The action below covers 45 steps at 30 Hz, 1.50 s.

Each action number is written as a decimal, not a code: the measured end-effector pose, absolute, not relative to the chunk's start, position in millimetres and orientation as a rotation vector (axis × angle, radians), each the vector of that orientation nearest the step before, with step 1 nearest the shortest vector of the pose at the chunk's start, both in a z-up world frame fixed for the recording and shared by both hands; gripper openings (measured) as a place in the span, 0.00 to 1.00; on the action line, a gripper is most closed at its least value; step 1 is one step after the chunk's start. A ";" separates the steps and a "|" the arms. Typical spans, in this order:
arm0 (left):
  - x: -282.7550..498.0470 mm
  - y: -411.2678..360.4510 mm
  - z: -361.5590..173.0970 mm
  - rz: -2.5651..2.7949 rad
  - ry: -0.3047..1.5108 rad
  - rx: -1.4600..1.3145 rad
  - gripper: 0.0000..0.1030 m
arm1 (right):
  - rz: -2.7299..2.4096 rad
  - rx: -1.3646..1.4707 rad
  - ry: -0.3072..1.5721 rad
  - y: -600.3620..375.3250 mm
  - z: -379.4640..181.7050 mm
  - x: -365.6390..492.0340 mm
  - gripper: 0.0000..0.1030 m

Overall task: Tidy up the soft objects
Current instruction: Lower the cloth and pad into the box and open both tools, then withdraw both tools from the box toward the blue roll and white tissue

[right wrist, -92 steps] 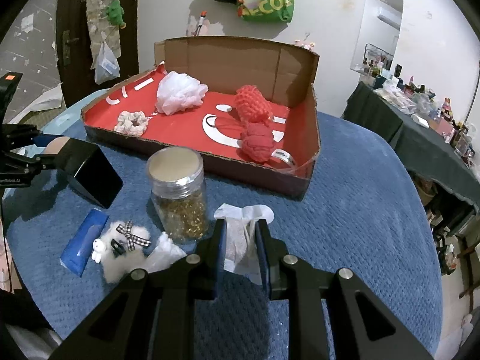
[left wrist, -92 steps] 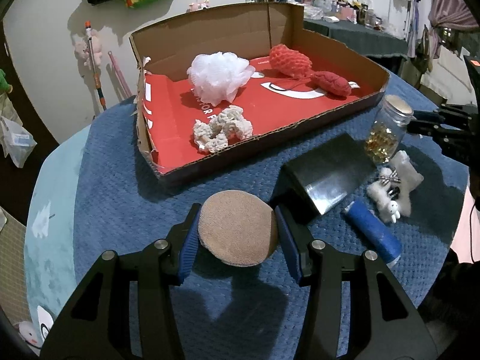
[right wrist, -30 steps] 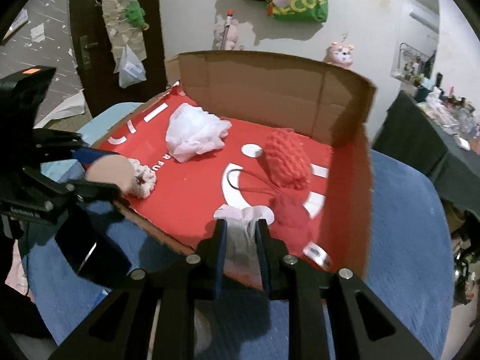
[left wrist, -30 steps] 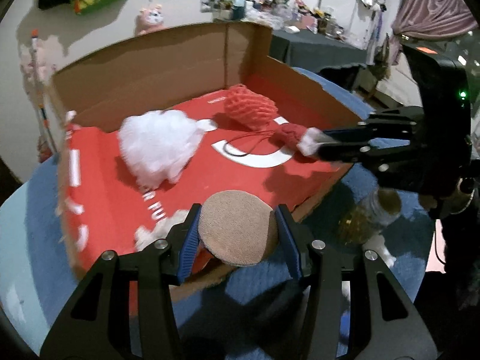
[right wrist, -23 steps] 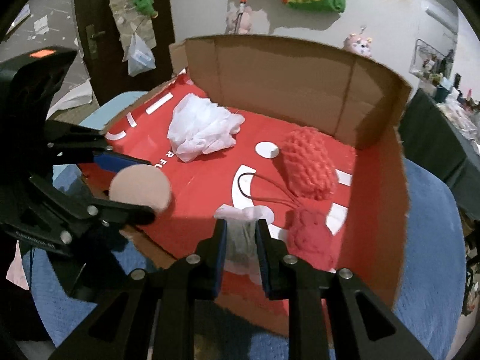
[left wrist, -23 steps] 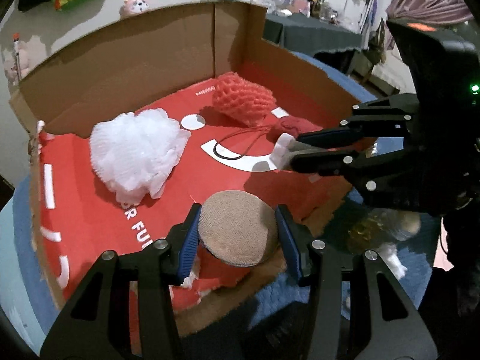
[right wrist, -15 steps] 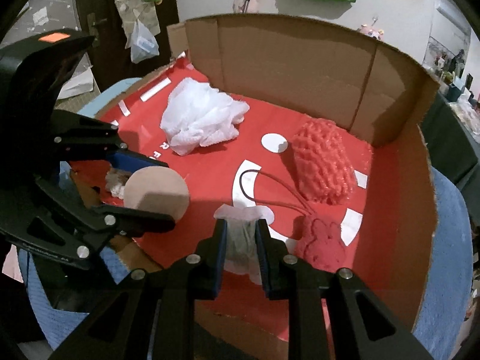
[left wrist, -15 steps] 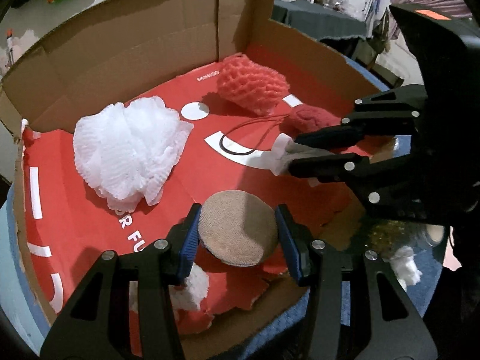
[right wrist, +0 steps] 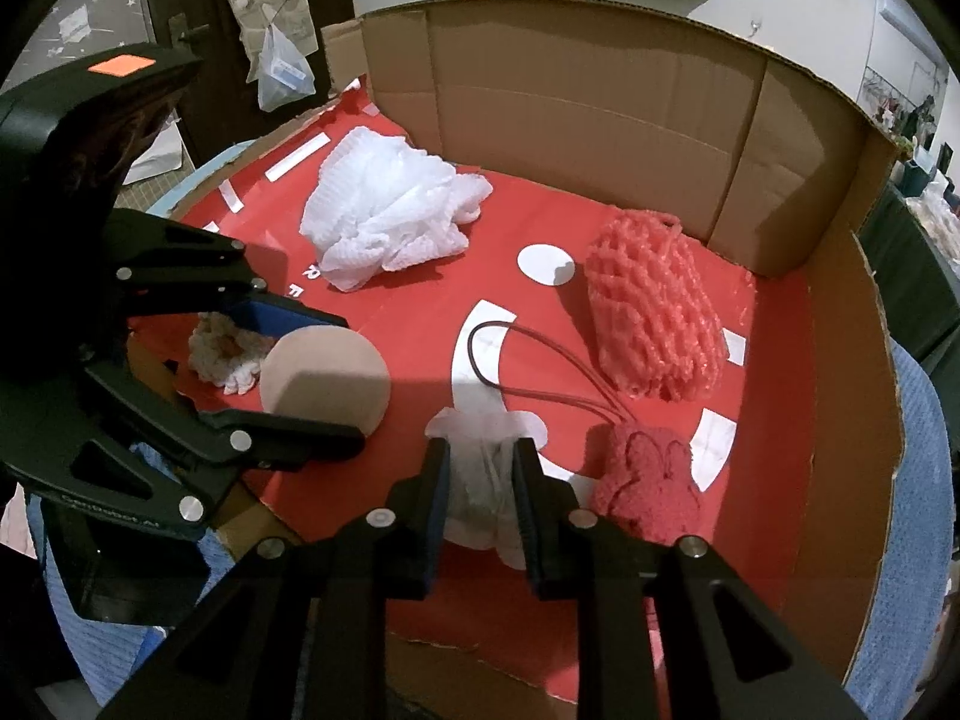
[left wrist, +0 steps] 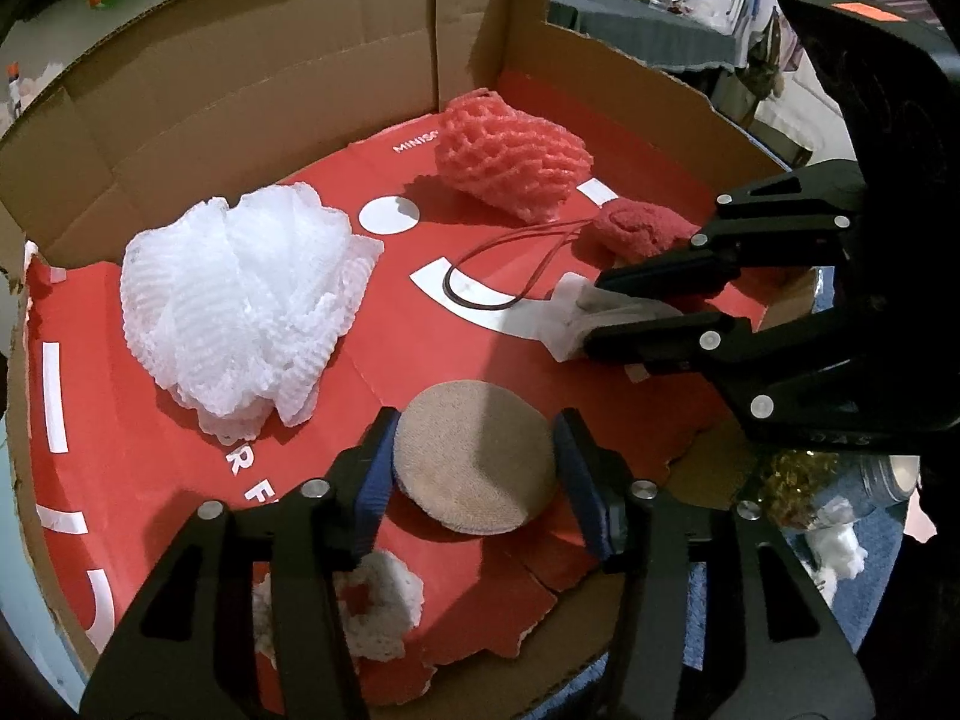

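Observation:
A shallow cardboard box [left wrist: 288,78] with a red floor fills both views. My left gripper [left wrist: 475,420] hovers low over the box's front; its jaws are opening around a round tan puff [left wrist: 474,456], and narrow gaps show at both blue pads. From the right wrist view the left gripper [right wrist: 351,381] and the puff [right wrist: 327,378] sit at the left. My right gripper [right wrist: 480,450] is shut on a white soft cloth piece [right wrist: 480,492] just above the red floor, next to a dark red plush [right wrist: 648,492] with a cord.
Inside the box lie a white mesh sponge [left wrist: 240,306], a coral foam net [left wrist: 510,162] and a cream scrunchie [left wrist: 378,612]. The box's front edge is torn. A glass jar [left wrist: 840,474] stands outside on the blue tablecloth [right wrist: 918,420].
Both grippers moved forward and down from the table into the box with their items. The left jaws have spread slightly away from the tan puff.

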<state>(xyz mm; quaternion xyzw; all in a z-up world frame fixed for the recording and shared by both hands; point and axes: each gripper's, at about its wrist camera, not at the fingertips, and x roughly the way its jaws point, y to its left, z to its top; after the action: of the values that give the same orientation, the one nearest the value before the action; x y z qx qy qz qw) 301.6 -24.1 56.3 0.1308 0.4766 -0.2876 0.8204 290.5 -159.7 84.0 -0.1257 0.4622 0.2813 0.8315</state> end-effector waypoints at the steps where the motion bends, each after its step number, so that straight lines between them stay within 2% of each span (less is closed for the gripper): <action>1: 301.2 -24.3 56.8 -0.609 1.010 0.281 0.57 | 0.594 -0.268 0.979 -159.4 84.0 290.4 0.22; 3: 298.5 -25.2 58.6 -0.613 0.996 0.289 0.66 | 0.598 -0.271 0.981 -158.9 83.4 289.8 0.27; 5: 295.7 -26.0 60.8 -0.622 0.981 0.301 0.69 | 0.597 -0.279 0.981 -158.7 83.1 289.2 0.31; 8: 294.3 -26.1 64.3 -0.617 0.975 0.306 0.69 | 0.597 -0.286 0.981 -157.4 82.7 288.9 0.42; 15: 285.4 -24.2 77.6 -0.607 0.946 0.292 0.70 | 0.587 -0.291 0.966 -158.9 88.9 285.6 0.47; 18: 278.5 -23.5 87.4 -0.599 0.921 0.278 0.75 | 0.580 -0.279 0.950 -161.1 96.3 281.7 0.52; 21: 267.2 -19.7 99.6 -0.590 0.884 0.259 0.76 | 0.573 -0.270 0.921 -163.6 109.5 273.3 0.58; 23: 259.1 -16.7 108.4 -0.580 0.857 0.242 0.76 | 0.569 -0.262 0.897 -165.2 119.7 266.5 0.66; 25: 249.8 -14.9 117.1 -0.573 0.831 0.225 0.77 | 0.564 -0.248 0.874 -170.4 130.1 259.0 0.70; 30: 220.9 -9.6 140.4 -0.544 0.747 0.188 0.86 | 0.549 -0.206 0.801 -179.1 161.7 234.3 0.80; 35: 186.8 -2.7 163.7 -0.512 0.653 0.140 0.87 | 0.533 -0.180 0.722 -184.9 191.0 201.4 0.91; 39: 161.6 4.9 178.6 -0.475 0.598 0.083 0.92 | 0.519 -0.170 0.668 -188.1 206.8 175.6 0.95; 41: 151.2 7.2 181.8 -0.455 0.574 0.062 0.92 | 0.515 -0.161 0.643 -189.4 213.8 160.7 0.99; 45: 124.5 10.9 184.9 -0.425 0.532 0.029 0.93 | 0.495 -0.159 0.596 -191.2 220.6 128.5 1.00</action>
<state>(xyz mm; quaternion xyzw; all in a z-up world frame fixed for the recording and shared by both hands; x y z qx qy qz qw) 124.5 10.9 184.9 0.0143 0.2610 -0.2083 0.9425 128.5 -191.2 220.6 -0.0776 0.2902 0.2410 0.9229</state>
